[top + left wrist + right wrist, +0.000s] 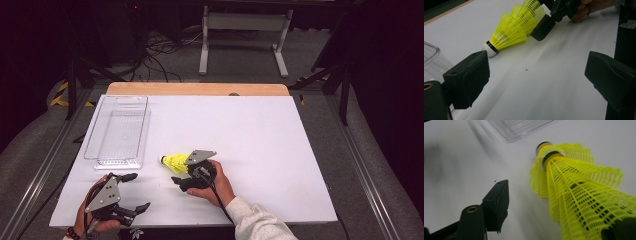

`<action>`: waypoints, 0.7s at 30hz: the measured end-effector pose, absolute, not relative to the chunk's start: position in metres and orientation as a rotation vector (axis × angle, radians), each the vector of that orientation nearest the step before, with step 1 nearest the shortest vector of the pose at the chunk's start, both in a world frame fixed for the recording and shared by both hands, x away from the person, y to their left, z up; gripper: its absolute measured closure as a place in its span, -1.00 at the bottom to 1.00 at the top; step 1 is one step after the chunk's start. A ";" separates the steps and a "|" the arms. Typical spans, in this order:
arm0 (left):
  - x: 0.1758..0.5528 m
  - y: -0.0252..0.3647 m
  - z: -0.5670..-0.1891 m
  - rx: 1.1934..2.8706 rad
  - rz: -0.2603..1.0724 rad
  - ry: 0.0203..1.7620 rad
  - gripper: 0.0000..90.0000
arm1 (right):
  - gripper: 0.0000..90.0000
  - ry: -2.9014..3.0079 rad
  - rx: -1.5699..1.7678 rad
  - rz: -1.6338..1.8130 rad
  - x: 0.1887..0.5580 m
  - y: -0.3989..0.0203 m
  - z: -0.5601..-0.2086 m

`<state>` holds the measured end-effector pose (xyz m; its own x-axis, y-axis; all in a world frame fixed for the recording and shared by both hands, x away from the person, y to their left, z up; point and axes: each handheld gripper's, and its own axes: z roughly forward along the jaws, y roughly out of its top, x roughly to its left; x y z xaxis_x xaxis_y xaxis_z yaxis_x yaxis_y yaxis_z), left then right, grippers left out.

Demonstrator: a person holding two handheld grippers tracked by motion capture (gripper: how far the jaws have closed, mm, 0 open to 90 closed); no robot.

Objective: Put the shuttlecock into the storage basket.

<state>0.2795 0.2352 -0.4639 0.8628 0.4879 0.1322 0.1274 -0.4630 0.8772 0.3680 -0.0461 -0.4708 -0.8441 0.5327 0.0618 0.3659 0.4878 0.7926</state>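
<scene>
A stack of nested yellow plastic shuttlecocks (175, 162) lies on its side on the white table (260, 140), its white cork end pointing left toward the tray. My right gripper (182, 170) straddles the wide skirt end (579, 190). One black finger (496, 200) stands clear of the mesh with a gap, and the other shows dimly through the skirt at the lower right, so the jaws are open around it. In the left gripper view a right finger (542, 27) rests beside the skirt (516, 27). My left gripper (140, 191) is open near the front left edge, holding nothing.
An empty clear plastic tray (90, 135) stands at the left of the table, just beyond the cork end; its corner shows in the left gripper view (431, 60). A wooden strip (200, 89) runs along the far edge. Dark floor, cables and a white frame lie beyond.
</scene>
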 end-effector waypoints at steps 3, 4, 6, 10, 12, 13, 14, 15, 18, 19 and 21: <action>0.280 0.235 -0.464 2.033 0.448 0.450 -0.85 | -0.10 2.487 0.841 1.280 0.368 -0.041 -0.472; 0.279 0.235 -0.464 2.036 0.446 0.448 -0.85 | -0.03 2.468 0.853 1.270 0.367 -0.040 -0.472; 0.280 0.235 -0.464 2.034 0.448 0.448 -0.85 | 0.12 2.434 0.889 1.251 0.367 -0.038 -0.472; 0.280 0.235 -0.464 2.032 0.445 0.449 -0.85 | 0.26 2.398 0.933 1.214 0.367 -0.035 -0.472; 0.279 0.235 -0.464 2.033 0.447 0.448 -0.85 | 0.33 2.379 0.939 1.197 0.366 -0.034 -0.471; 0.279 0.235 -0.464 2.030 0.446 0.450 -0.85 | 0.39 2.373 0.937 1.186 0.365 -0.033 -0.471; 0.279 0.236 -0.464 2.029 0.445 0.452 -0.85 | 0.47 2.367 0.935 1.176 0.365 -0.032 -0.471; 0.279 0.236 -0.464 2.029 0.445 0.451 -0.85 | 0.54 2.366 0.936 1.166 0.365 -0.032 -0.472; 0.279 0.236 -0.464 2.029 0.448 0.451 -0.85 | 0.67 2.363 0.929 1.147 0.365 -0.030 -0.472; 0.279 0.236 -0.464 2.029 0.445 0.451 -0.85 | 0.69 2.363 0.924 1.141 0.365 -0.030 -0.472; 0.279 0.236 -0.464 2.033 0.447 0.450 -0.85 | 0.74 2.360 0.916 1.136 0.364 -0.028 -0.471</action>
<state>0.2793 0.2358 -0.4644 0.8642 0.4868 0.1270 0.1310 -0.4615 0.8774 0.3639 -0.0284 -0.4714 -0.7228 0.6897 -0.0443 0.3957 0.4655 0.7917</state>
